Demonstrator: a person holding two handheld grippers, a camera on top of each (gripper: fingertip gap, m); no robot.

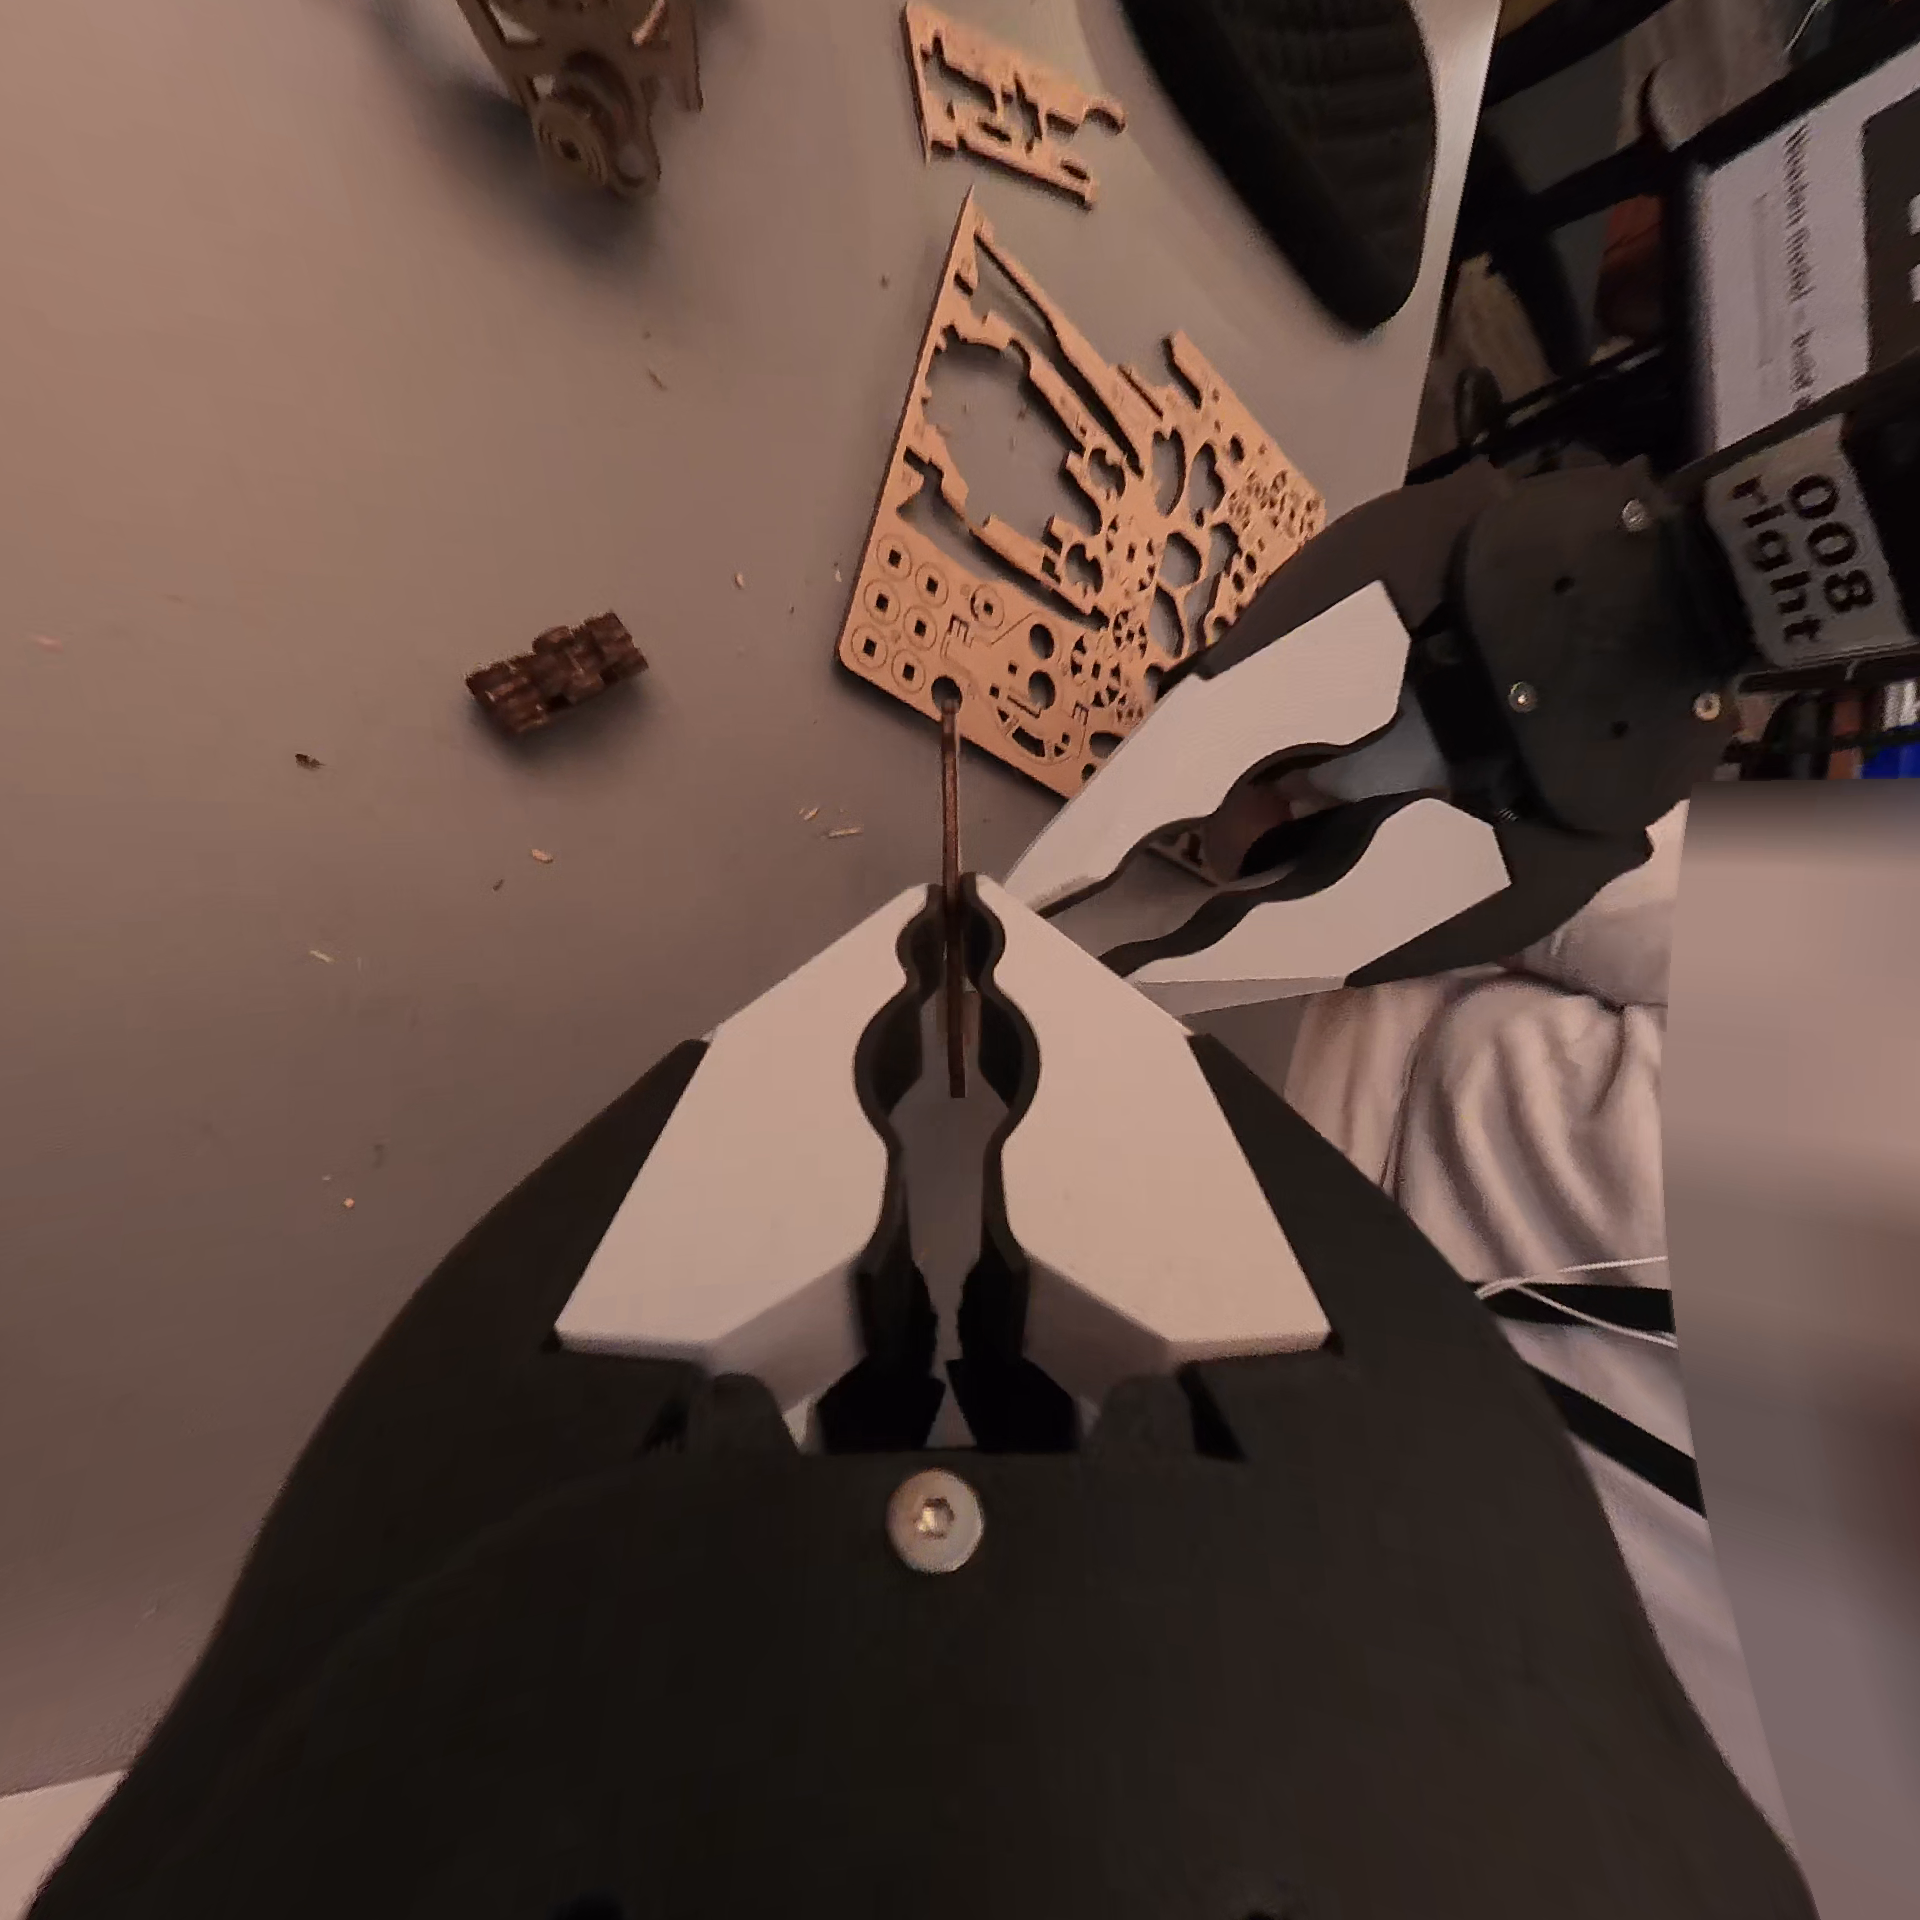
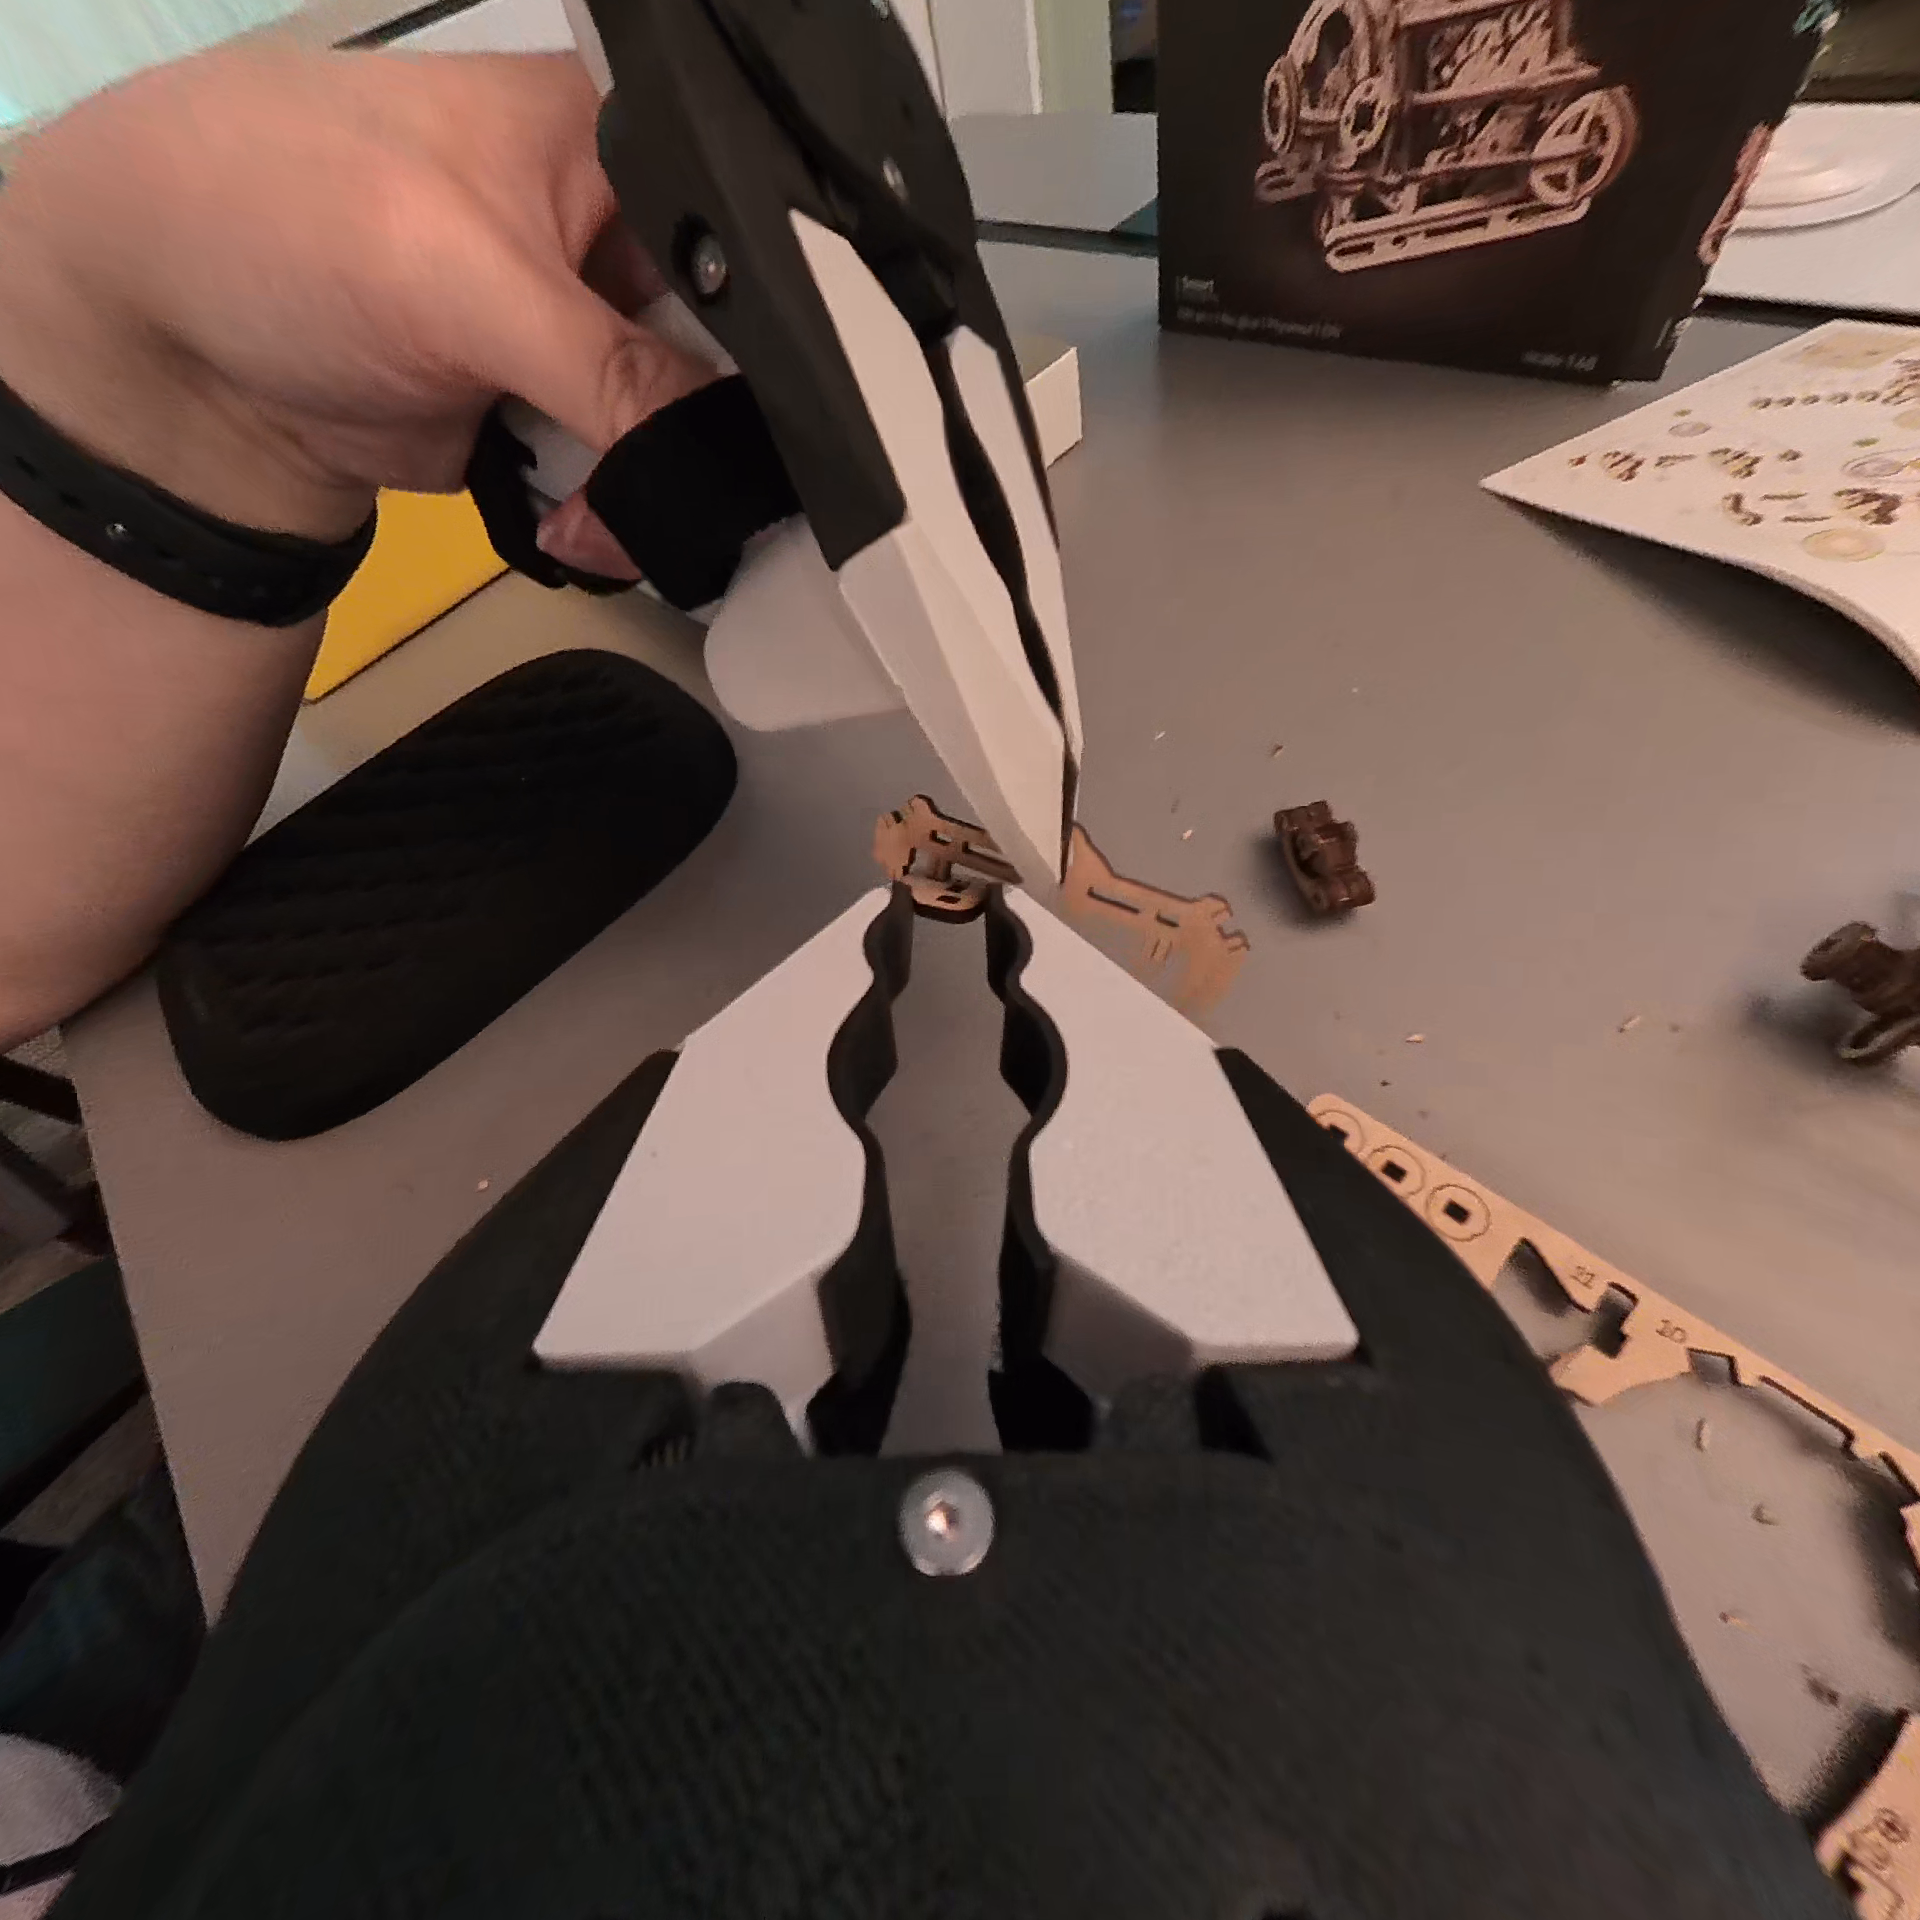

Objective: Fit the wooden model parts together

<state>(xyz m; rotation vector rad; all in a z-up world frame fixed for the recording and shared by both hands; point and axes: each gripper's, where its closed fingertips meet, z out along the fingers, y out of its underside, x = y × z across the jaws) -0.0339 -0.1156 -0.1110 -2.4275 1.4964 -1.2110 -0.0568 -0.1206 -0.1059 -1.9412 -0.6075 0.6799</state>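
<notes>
My left gripper (image 1: pixel 951 896) is shut on a thin flat wooden part (image 1: pixel 950 790), seen edge-on above the grey table (image 1: pixel 312 416). In the right wrist view this gripper (image 2: pixel 1065 831) comes down from the top and holds the long notched part (image 2: pixel 1153 914) level. My right gripper (image 2: pixel 943 906) is shut on a small wooden piece (image 2: pixel 940 891) that touches the left end of the long part. In the left wrist view the right gripper (image 1: pixel 1081 925) reaches in from the right, close beside my left fingertips.
A punched-out wooden sheet (image 1: pixel 1039 499) (image 2: pixel 1558 1320), a smaller offcut (image 1: pixel 997 104), a small dark wooden assembly (image 1: pixel 556 670) (image 2: pixel 1325 857), a second one (image 2: pixel 1870 987) and a part-built model (image 1: pixel 592 114) lie on the table. A black pad (image 2: pixel 436 883), the kit box (image 2: pixel 1455 177) and a booklet (image 2: pixel 1766 488) stand around. My two grippers' fingertips are within a few centimetres of each other.
</notes>
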